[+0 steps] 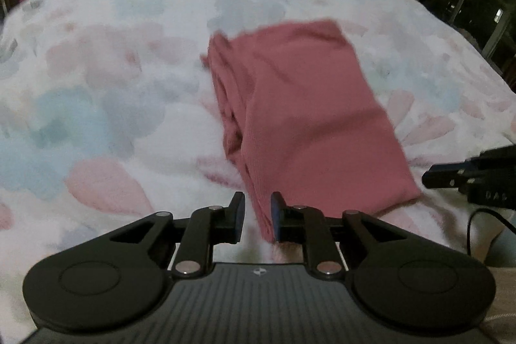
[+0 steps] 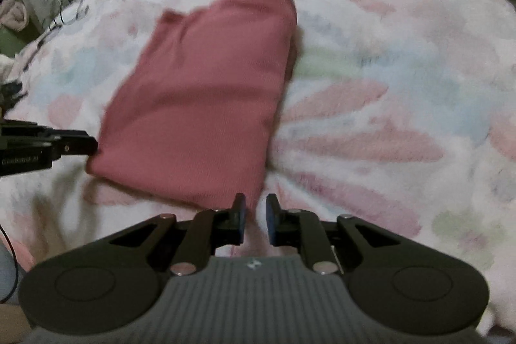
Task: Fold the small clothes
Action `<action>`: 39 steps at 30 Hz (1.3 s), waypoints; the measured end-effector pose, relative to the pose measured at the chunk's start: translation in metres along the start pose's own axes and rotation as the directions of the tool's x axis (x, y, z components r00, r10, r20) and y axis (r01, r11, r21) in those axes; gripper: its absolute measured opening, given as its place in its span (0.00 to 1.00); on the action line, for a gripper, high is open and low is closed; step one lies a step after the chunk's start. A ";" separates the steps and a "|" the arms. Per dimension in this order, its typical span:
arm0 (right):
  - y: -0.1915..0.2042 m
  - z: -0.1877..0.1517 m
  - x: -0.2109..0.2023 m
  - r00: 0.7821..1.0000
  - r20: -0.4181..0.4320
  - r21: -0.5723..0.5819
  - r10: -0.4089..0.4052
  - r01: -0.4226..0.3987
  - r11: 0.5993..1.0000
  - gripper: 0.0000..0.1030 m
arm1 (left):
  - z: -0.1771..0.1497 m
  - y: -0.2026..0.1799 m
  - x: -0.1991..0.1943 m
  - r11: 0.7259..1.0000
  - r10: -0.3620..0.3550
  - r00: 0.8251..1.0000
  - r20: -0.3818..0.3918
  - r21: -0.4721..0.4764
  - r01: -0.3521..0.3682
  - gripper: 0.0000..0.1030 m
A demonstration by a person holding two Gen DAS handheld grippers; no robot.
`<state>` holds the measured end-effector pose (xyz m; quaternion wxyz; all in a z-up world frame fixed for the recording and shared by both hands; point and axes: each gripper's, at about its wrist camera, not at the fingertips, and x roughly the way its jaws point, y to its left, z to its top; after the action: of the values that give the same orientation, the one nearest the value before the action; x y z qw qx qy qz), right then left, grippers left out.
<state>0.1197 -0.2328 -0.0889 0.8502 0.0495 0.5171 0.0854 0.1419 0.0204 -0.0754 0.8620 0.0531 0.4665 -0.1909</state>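
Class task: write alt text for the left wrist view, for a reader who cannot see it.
A folded pink garment lies on a floral bedspread, its near corner between the open fingers of the left gripper. The right gripper enters from the right edge, close to the garment's near right corner.

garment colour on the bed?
Dusty rose-pink garment, plain and faintly ribbed; clearest in the right wrist view.

L gripper (image 1: 257,216): fingers (image 1: 237,215) parted w/ a narrow gap, pointing fwd, held low. R gripper (image 2: 256,216): fingers (image 2: 240,215) likewise parted, narrow gap, level, pointing fwd. Both side by side, each visible at edge of other's view.
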 end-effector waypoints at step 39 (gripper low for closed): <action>0.069 -0.086 -0.123 0.965 0.258 -0.011 -0.049 0.054 0.998 0.78 | -0.055 -0.074 -0.104 0.962 0.267 0.950 0.163 -0.102 -0.253 0.88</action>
<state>-0.0185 -0.1897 -0.0089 0.9126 0.0392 0.4025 0.0608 0.0199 -0.0036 -0.0140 0.9187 0.0628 0.3851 -0.0608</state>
